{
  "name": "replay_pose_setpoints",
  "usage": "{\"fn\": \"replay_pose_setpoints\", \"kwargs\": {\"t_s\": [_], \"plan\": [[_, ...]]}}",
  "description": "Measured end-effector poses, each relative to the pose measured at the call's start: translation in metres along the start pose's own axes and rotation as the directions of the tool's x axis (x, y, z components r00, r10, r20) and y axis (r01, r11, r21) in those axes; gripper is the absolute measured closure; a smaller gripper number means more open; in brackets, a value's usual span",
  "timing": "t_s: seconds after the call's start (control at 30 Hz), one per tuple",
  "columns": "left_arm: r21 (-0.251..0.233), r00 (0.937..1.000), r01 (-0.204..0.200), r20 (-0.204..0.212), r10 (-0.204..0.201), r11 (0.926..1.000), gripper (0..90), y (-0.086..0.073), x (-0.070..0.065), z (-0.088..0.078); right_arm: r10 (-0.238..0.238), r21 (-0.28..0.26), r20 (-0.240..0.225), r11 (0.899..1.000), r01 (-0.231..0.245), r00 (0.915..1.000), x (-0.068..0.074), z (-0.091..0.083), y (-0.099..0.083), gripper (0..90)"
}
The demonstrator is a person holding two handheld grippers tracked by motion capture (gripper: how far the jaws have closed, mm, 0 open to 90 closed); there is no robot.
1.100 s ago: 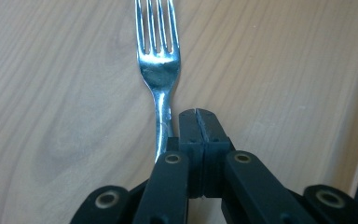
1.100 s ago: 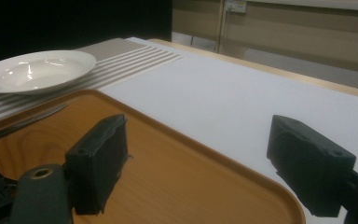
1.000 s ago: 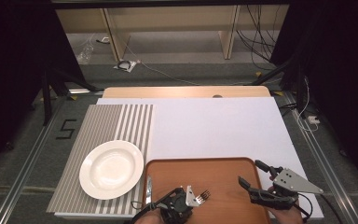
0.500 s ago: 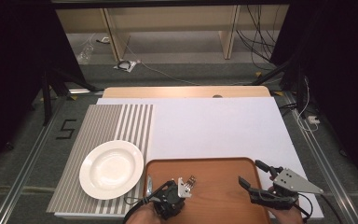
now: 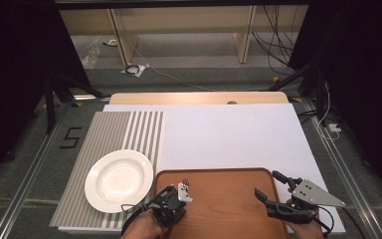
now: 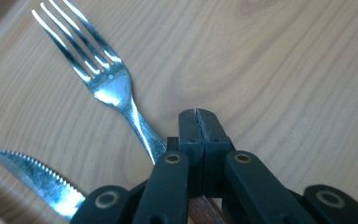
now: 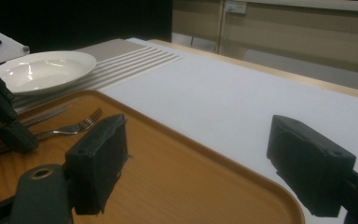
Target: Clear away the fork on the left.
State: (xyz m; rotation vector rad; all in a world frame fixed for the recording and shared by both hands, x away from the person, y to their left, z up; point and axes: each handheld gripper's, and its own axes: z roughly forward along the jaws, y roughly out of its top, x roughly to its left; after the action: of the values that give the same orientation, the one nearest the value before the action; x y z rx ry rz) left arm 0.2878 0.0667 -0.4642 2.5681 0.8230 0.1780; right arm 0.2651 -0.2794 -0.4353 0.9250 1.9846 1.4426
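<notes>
Fork (image 6: 107, 79) on wooden tray (image 5: 229, 199), no lettering; left gripper (image 6: 198, 122) fingers closed

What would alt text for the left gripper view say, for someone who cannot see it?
The left claw, its black jaws shut together, hangs over a wooden tray. A silver fork lies just beside it, prongs pointing away, and a serrated knife blade lies nearby.

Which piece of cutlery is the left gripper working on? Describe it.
On the wooden tray, at its left end by the white plate, lies a fork next to the shut left gripper. Its four tines distinguish it from the serrated knife beside it.
</notes>
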Motion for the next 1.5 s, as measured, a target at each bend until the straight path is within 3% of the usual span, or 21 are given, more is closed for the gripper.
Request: {"fn": "replay_pose_setpoints", "kwargs": {"t_s": [0.73,1.5], "plan": [[0.013,0.9987,0.050,-0.011,-0.050,0.9986,88.9,-0.011,0.016,-0.006,-0.001,-0.002,0.000,1.000,0.001,1.0000,0.000,0.000,0.000,21.1],[0.003,0.9973,0.070,-0.020,-0.070,0.9975,87.8,-0.015,0.021,-0.007,-0.010,-0.001,0.001,1.000,0.010,1.0000,0.001,0.000,0.000,21.0]]}}
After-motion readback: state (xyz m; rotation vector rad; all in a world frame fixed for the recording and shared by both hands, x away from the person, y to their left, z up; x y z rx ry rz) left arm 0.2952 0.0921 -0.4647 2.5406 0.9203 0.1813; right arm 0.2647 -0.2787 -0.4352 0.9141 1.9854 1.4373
